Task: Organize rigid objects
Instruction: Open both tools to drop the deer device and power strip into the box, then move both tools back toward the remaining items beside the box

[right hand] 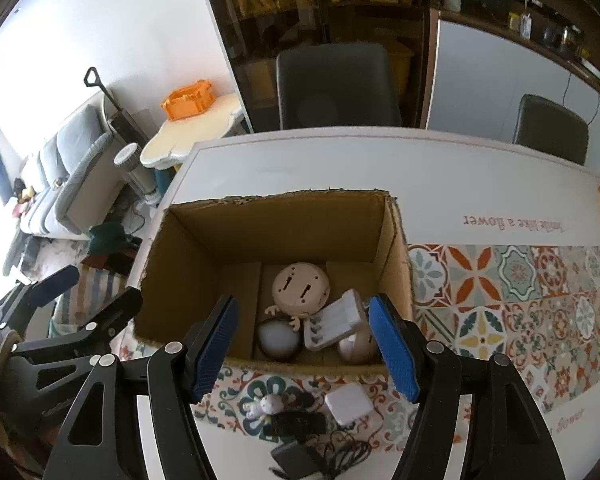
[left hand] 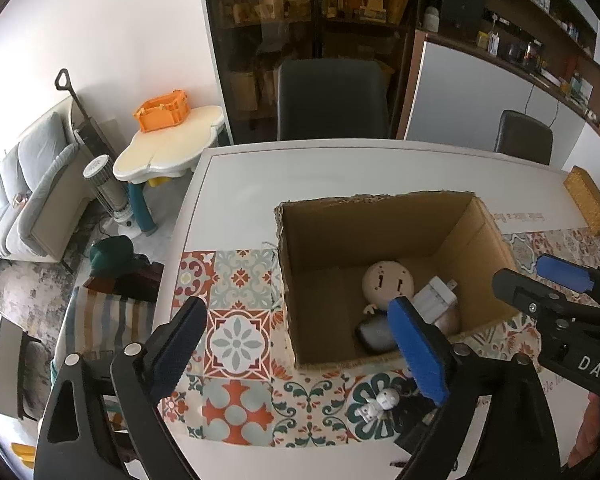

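An open cardboard box (left hand: 496, 236) (right hand: 396, 240) stands on the table. Inside lie a round beige toy (left hand: 388, 282) (right hand: 300, 290), a white battery charger (left hand: 436, 298) (right hand: 336, 322), a dark round object (left hand: 374, 334) (right hand: 278, 338) and a beige ball (right hand: 356, 346). In front of the box lie a small white figure (left hand: 380, 402) (right hand: 262, 406), a white cube adapter (right hand: 348, 402), a black flat item (right hand: 296, 422) and a black adapter with cord (right hand: 300, 460). My left gripper (left hand: 296, 354) is open and empty, left of the box front. My right gripper (right hand: 304, 350) (left hand: 536, 276) is open and empty, above the box's near wall.
A patterned tile mat (left hand: 240, 320) (right hand: 520, 304) covers the near part of the white table (left hand: 340, 172). Dark chairs (left hand: 332, 100) (right hand: 552, 128) stand behind it. A low cream table with an orange crate (left hand: 164, 110) and a sofa (left hand: 24, 200) are at the left.
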Demonstrator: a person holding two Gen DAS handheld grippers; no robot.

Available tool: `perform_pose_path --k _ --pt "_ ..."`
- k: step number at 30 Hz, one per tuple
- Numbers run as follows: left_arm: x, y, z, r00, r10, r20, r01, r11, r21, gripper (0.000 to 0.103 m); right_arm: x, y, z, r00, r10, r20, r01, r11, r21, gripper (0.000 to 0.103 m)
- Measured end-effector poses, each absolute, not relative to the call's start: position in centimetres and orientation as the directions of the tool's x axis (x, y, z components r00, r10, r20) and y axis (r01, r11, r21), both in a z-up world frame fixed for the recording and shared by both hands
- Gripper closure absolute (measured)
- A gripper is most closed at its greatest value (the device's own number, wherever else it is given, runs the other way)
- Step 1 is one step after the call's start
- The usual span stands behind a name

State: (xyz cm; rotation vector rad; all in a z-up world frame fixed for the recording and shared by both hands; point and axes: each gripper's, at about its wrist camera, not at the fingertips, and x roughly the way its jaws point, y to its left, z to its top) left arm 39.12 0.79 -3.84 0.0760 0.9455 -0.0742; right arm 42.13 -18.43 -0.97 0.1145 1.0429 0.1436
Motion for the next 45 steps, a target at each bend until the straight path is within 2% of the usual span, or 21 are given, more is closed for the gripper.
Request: perform_pose_path --k 7,19,45 --pt "36.3 1.1 -3.1 0.596 -0.027 -0.803 0.081 0.996 0.026 0.006 39.0 -18.8 0.8 0.525 0.171 -0.834 -0.064 0.985 0.162 0.035" --pt "32.0 1.7 -3.8 0.584 -0.010 -0.812 0.060 0.998 0.031 0.004 34.5 -18.7 0.6 0.511 0.194 -0.837 -0.087 0.981 0.175 0.035" --pt "26.4 3.0 -11.0 0.413 0.028 -0.910 -0.060 0.998 0.004 0.004 31.4 -16.1 -6.4 0.289 0.219 -0.932 -0.218 0.963 0.159 0.035"
